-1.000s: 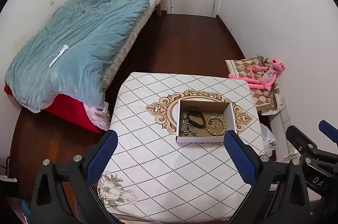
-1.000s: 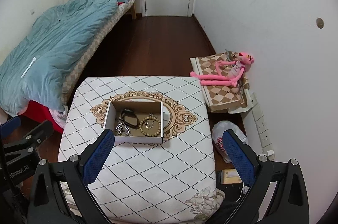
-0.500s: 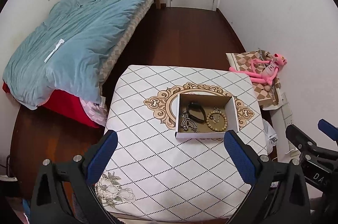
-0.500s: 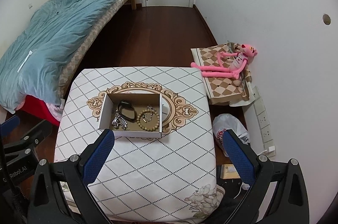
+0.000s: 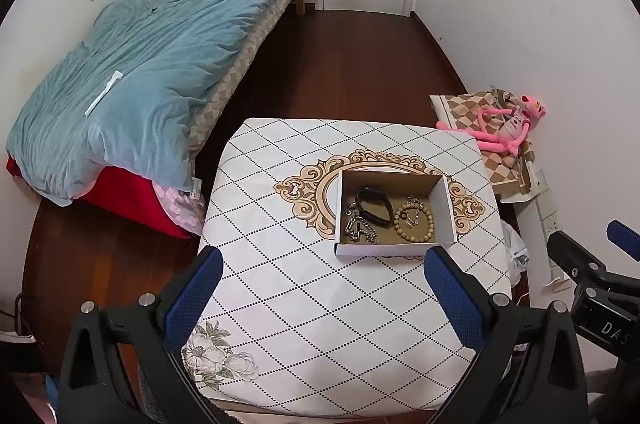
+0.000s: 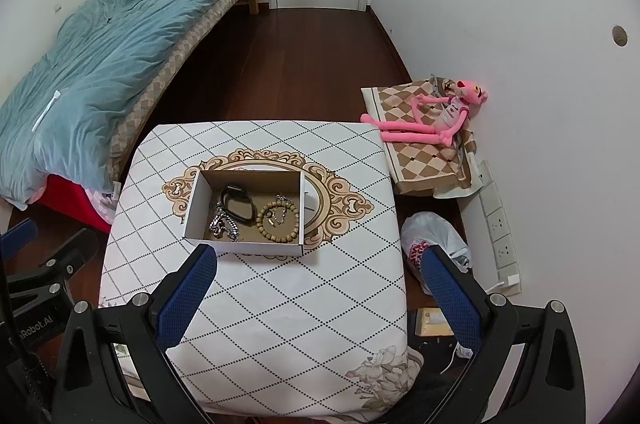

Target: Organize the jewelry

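Both blue-padded grippers, left point(image 5: 322, 290) and right point(image 6: 320, 286), gape wide above a shallow cardboard box point(image 5: 394, 249) holding a wooden bead bracelet point(image 5: 414, 223), black band point(image 5: 374, 206) and silver chain point(image 5: 360, 226).

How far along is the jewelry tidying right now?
Possibly done already: the black band, silver chain and bead bracelet lie inside the cardboard box. In hand: nothing; the left gripper and right gripper hover open above the table. No jewelry shows outside the box.
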Demonstrator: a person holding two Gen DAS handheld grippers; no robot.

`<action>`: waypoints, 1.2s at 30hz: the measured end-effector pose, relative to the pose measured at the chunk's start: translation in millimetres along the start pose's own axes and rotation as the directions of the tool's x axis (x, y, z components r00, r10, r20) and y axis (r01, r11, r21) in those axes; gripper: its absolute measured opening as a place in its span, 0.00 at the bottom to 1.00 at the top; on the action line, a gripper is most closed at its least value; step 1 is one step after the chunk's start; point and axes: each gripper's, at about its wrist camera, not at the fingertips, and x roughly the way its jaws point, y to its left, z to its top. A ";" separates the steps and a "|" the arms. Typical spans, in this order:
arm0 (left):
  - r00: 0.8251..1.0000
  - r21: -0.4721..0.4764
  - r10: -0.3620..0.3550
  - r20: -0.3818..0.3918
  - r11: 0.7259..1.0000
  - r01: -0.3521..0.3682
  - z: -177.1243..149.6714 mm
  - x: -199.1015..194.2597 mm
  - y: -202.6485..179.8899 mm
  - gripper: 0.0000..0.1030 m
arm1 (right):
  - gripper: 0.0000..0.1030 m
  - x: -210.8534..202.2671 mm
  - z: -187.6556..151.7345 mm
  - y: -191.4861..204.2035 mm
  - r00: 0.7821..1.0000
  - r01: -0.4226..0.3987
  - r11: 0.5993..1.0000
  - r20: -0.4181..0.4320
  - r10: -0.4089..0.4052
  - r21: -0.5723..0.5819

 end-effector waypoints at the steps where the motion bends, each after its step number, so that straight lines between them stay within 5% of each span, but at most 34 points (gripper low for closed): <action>1: 1.000 0.002 -0.001 0.001 1.000 0.001 -0.9 0.2 0.2 1.00 | 1.00 0.1 -0.2 0.2 1.000 0.001 1.000 -0.002 -0.001 -0.002; 36: 1.000 0.006 -0.012 -0.001 1.000 0.012 -7.9 -6.0 -3.1 1.00 | 1.00 0.0 -4.4 0.6 1.000 0.003 1.000 -0.017 -0.003 -0.011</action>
